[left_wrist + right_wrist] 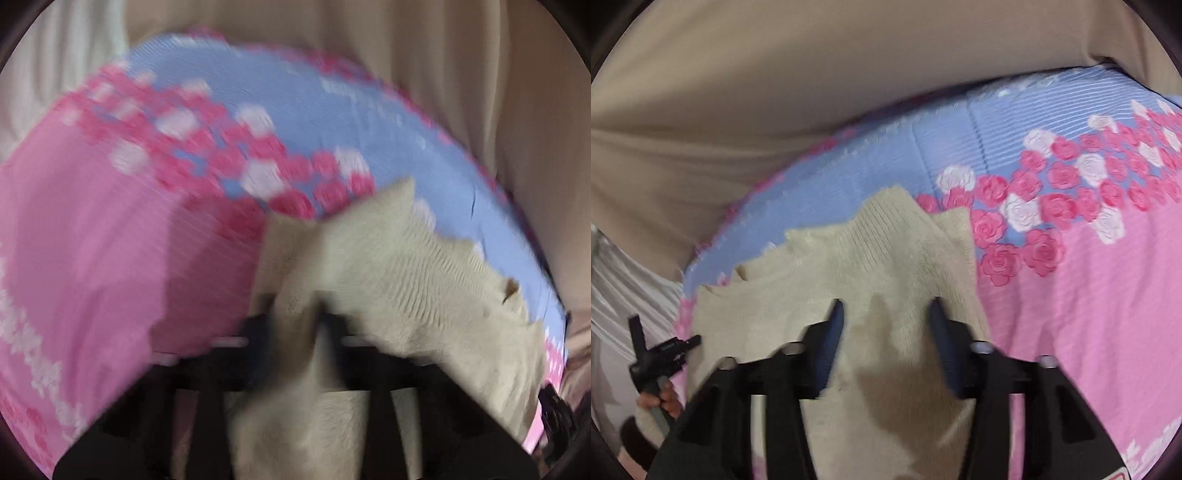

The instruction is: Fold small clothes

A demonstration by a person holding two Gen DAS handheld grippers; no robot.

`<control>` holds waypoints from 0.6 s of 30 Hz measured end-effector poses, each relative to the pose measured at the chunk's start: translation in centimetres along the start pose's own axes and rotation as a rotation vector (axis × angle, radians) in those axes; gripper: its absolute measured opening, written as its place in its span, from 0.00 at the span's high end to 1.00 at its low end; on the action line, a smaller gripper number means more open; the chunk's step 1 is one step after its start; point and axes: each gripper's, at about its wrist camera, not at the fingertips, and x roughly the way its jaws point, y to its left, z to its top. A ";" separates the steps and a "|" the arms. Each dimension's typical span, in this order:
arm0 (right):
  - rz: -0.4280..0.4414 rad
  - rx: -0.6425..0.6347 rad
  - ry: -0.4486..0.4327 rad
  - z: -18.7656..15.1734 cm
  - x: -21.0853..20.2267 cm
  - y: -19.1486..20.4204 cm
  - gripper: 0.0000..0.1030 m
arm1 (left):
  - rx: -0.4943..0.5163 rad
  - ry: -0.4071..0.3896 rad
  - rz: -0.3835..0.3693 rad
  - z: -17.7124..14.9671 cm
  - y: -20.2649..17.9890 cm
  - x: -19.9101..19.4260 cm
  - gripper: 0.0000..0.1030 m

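A beige knitted garment lies crumpled on a pink and blue rose-print bedsheet. In the blurred left wrist view, my left gripper is shut on a bunched fold of the garment, which hangs down between the fingers. In the right wrist view the same garment lies under my right gripper, whose jaws are open and straddle a raised fold without pinching it. The left gripper shows at the far left of that view, held by a hand.
The bedsheet covers a bed that ends at a beige curtain behind. A pale cloth hangs at the left of the bed. Beige curtain folds fill the top of the left wrist view.
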 end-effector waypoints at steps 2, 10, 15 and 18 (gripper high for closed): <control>0.019 -0.004 -0.064 0.4 -1.6 0.4 1.00 | -0.002 -0.041 -0.034 0.6 0.1 -1.5 0.91; -0.026 0.147 -0.050 2.3 -1.6 -4.0 0.91 | -0.028 -0.008 0.020 1.7 1.2 -0.3 0.86; 0.066 0.153 -0.107 -5.4 -6.8 -6.4 0.58 | -0.164 -0.099 -0.091 -1.7 5.1 -5.2 0.52; 0.125 0.211 -0.080 -10.0 -7.7 -7.8 0.49 | -0.179 -0.134 -0.053 -5.0 7.1 -7.2 0.35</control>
